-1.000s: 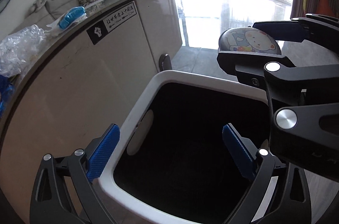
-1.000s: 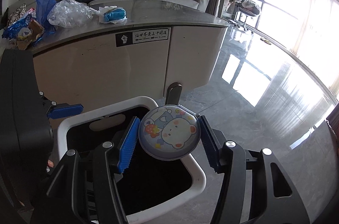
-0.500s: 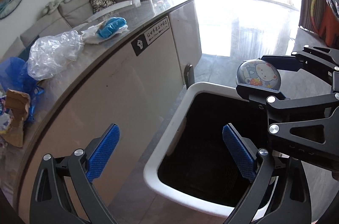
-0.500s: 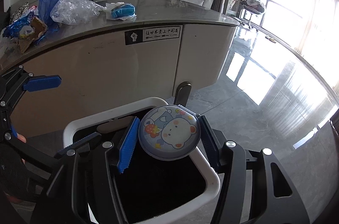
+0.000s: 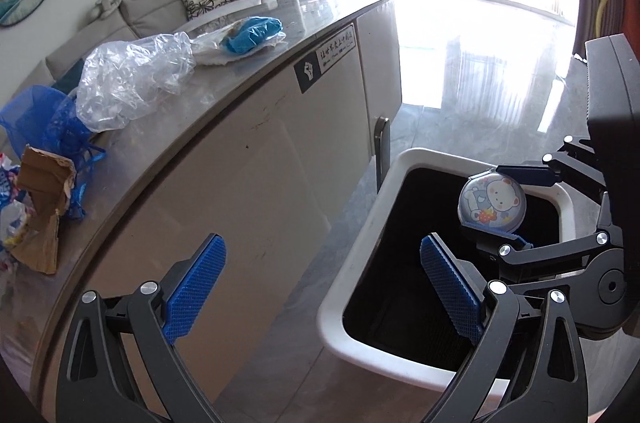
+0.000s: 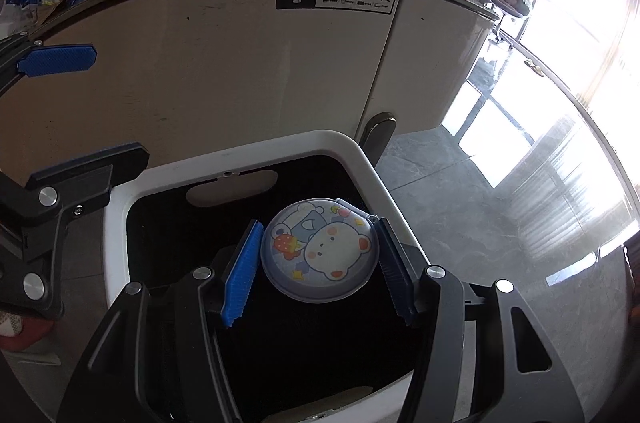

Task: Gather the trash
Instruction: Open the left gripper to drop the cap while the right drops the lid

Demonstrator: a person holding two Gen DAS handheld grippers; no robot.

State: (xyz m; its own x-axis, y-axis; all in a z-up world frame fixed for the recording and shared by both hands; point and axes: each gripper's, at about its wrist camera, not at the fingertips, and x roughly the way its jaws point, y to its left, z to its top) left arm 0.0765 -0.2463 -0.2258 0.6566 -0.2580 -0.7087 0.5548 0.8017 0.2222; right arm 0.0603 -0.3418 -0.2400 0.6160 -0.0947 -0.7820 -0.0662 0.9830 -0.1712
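Trash: left wrist view, one round cartoon-bear tin (image 5: 491, 202) clamped in right claw (image 5: 505, 204) over one white bin (image 5: 362, 235). Left claw (image 5: 320, 287) gaping, empty. Worktop (image 5: 240, 95): one clear bag (image 5: 132, 79), one blue wad (image 5: 252, 29), one cardboard scrap (image 5: 42, 207).
Right wrist view: one tin (image 6: 320, 250) pinched between both pads (image 6: 241, 275) above bin (image 6: 372, 175).

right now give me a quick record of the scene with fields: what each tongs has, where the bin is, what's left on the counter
right tongs: shut on the round bear tin, held over the bin opening
left tongs: open, empty, between counter and bin
bin: white rim, dark inside, on the floor beside the counter
counter: clear plastic bag, blue wrapper, blue bag, torn cardboard
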